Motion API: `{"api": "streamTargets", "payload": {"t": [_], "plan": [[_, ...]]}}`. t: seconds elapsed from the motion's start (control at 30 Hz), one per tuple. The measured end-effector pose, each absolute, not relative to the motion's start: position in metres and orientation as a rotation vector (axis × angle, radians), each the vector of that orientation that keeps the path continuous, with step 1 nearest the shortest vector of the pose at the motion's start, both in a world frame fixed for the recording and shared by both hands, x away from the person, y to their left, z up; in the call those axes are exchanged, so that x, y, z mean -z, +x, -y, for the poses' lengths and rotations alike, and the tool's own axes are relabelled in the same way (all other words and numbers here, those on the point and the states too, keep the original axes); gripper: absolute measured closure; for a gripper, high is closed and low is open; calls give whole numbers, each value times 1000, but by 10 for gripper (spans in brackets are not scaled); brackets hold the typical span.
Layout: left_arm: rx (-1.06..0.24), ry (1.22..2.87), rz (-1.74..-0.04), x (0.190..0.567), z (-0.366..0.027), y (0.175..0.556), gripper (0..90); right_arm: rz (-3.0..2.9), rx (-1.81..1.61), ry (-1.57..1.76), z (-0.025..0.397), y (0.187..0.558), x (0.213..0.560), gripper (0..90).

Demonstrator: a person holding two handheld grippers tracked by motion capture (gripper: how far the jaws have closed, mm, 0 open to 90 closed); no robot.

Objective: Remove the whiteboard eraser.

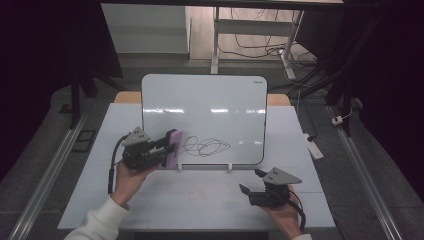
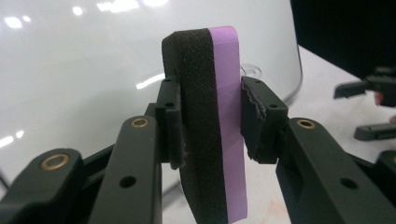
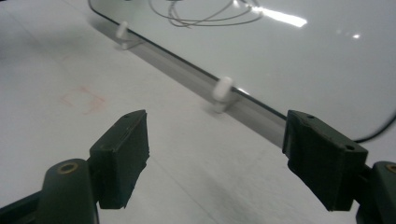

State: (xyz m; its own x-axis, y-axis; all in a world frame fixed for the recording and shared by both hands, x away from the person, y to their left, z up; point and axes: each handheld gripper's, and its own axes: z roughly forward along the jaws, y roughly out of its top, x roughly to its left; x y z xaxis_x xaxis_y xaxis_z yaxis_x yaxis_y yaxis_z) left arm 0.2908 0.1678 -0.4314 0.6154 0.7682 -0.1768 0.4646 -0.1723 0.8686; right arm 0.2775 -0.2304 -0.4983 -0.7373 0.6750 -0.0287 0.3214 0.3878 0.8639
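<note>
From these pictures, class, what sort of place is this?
Probably a lab or workshop: a whiteboard propped on a white table, loose cables on the floor behind, and dark curtains at both sides.

Bare table (image 1: 210, 200) across frame bottom between both grippers. Upright whiteboard (image 1: 210, 100) blocks the centre; its two white feet (image 1: 229, 167) protrude forward.

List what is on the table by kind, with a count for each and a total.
Whiteboard: 1
Eraser: 1
White board pegs: 2
Grippers: 2, left gripper and right gripper
Total: 6
</note>
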Motion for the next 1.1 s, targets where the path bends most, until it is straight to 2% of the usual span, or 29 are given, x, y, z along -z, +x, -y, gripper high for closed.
{"api": "streamTargets", "payload": {"t": [0.57,1.1], "plan": [[-216,1878,-903,469,-117,277,620,-2368,-1431,854,170,276,499,210],[-247,1868,-868,475,-92,271,620,-2382,-1536,954,125,280,503,220]]}}
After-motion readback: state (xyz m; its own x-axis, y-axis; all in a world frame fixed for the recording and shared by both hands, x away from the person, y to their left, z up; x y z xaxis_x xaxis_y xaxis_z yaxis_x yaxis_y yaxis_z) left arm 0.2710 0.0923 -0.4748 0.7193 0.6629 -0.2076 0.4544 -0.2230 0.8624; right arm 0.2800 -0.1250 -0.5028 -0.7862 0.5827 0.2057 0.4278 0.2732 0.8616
